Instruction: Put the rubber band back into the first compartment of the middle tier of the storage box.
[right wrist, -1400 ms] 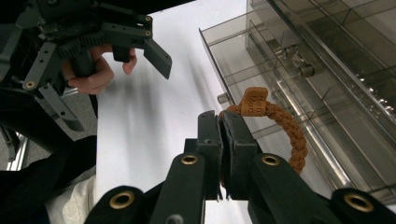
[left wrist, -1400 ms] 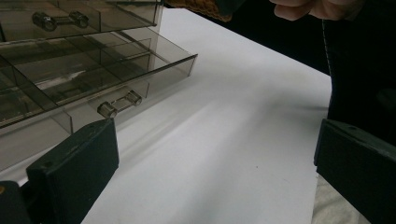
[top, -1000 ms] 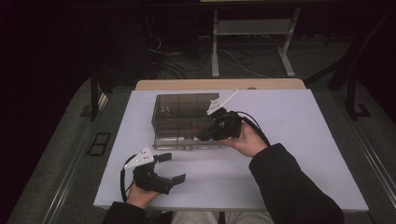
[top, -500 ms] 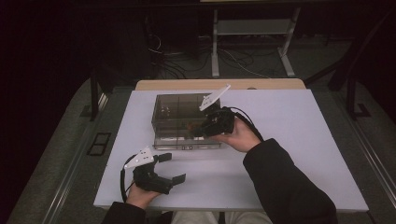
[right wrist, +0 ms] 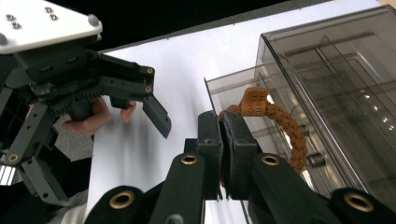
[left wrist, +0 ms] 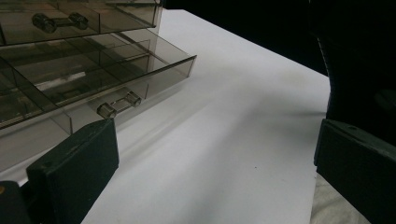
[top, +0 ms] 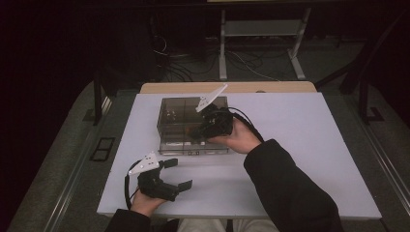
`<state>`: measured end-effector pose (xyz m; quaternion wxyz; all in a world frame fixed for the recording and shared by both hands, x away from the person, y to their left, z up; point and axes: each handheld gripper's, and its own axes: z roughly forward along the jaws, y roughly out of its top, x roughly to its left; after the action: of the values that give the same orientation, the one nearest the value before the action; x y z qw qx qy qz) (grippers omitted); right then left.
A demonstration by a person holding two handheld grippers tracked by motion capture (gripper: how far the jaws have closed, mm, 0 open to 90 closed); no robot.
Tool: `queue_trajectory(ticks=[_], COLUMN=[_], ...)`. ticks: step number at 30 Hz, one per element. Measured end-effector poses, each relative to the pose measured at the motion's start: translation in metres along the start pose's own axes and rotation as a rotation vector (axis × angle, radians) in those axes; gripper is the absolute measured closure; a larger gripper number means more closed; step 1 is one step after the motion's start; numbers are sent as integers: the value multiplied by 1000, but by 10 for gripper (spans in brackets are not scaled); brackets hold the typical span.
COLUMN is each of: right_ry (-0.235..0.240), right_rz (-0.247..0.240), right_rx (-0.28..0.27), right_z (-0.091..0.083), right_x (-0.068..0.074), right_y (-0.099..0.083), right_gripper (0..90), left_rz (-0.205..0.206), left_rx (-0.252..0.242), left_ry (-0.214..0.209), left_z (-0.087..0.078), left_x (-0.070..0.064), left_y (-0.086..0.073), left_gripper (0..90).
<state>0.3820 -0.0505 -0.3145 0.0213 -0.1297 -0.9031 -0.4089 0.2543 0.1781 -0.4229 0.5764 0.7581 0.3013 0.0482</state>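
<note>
Two grippers: right gripper [right wrist: 223, 140] clamped on brown braided bracelet [right wrist: 285, 128] above open drawer [right wrist: 243, 93], left gripper [top: 175, 174] wide apart.

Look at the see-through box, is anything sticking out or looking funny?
One thing stands out: the bottom drawer of the smoky clear drawer box is pulled out past the front, while the drawer above sits flush. The right gripper holds a brown braided bracelet over it, jaws pinched shut. Nothing looks spilled or broken.
</note>
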Motion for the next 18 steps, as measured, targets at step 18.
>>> queue_trajectory(ticks=[18], right_ry=[21], right_rz=[-12], right_rx=[-10], right_z=[22], right_x=[-4], right_y=[17], right_gripper=[855], left_rz=[-1], left_rx=[-3], left_ry=[-2], left_z=[0], left_x=[0], left_y=[0], left_gripper=[0])
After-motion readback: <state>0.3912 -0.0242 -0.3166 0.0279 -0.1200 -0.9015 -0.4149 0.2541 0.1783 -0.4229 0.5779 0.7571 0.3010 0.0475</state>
